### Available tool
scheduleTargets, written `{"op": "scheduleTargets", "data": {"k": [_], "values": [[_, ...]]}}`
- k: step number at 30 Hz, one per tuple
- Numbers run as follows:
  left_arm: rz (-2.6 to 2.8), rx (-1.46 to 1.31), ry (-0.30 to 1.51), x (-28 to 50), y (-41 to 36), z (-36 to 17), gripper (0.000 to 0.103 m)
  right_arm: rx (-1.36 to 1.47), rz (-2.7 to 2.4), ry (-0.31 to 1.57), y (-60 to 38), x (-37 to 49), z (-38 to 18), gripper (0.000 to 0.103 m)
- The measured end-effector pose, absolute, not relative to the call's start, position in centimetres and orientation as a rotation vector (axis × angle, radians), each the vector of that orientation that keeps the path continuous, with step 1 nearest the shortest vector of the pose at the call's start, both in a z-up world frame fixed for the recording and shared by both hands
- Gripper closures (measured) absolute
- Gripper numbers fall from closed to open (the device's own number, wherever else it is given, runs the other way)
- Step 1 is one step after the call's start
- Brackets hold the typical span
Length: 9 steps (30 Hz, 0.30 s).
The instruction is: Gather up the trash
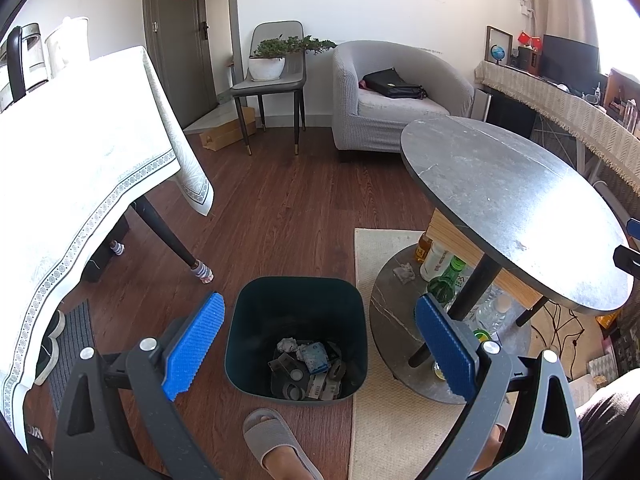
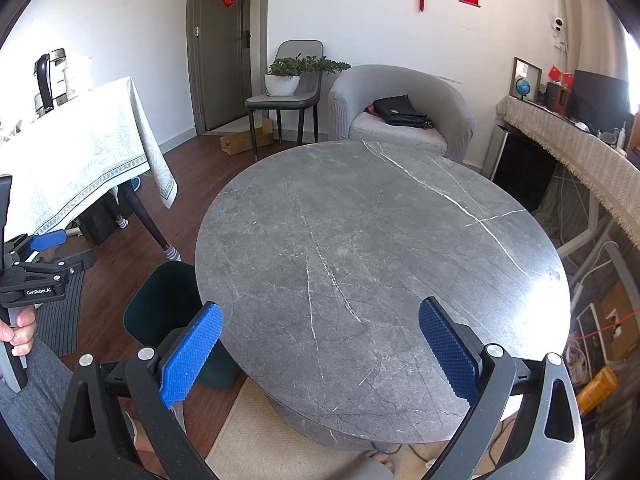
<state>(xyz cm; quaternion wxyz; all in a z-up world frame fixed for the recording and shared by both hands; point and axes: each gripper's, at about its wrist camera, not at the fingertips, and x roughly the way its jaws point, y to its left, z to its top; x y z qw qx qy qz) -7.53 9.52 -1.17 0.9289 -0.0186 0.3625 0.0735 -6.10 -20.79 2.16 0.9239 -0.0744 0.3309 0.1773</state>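
Floor: a dark reddish-brown wood-plank floor (image 1: 280,200) carries the furniture, with a beige woven rug (image 1: 384,420) lying under the round table.
Dining table: a table draped in a pale patterned tablecloth (image 1: 80,152) fills the left side of the room; its dark leg (image 1: 168,236) comes down near the bin's far-left corner.
Round table: a grey marble-look oval tabletop (image 2: 380,272) is bare across its whole surface; bottles (image 1: 444,268) and a crumpled scrap (image 1: 404,272) sit on its lower grey shelf.
Armchair: a grey upholstered tub chair (image 1: 400,96) stands beyond the round table's far edge, with a black bag (image 1: 394,84) on its seat.
Trash bin: a dark teal square plastic bin (image 1: 296,300) stands on the wood floor, its right edge just beside the rug's left edge.
Trash: crumpled paper, wrappers and grey packaging (image 1: 308,368) lie at the bottom of the bin.
Left gripper: the left gripper (image 1: 316,344) hangs above the bin, its blue ribbed pads (image 1: 192,344) spread wide and empty.
Right gripper: the right gripper (image 2: 320,352) hangs over the round table's near edge, pads wide apart, gripping nothing.
Person: a foot in a grey slipper (image 1: 272,440) rests at the bin's near edge.
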Motion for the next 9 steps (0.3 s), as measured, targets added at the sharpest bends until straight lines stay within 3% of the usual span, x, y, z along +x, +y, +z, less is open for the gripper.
{"op": "scheduleTargets", "data": {"k": [9], "values": [[0.136,-0.053,0.75,-7.57,9.65,-1.13,0.005,-0.158,0.363,0.68,-21.02,-5.97,2.01,0.004]]}}
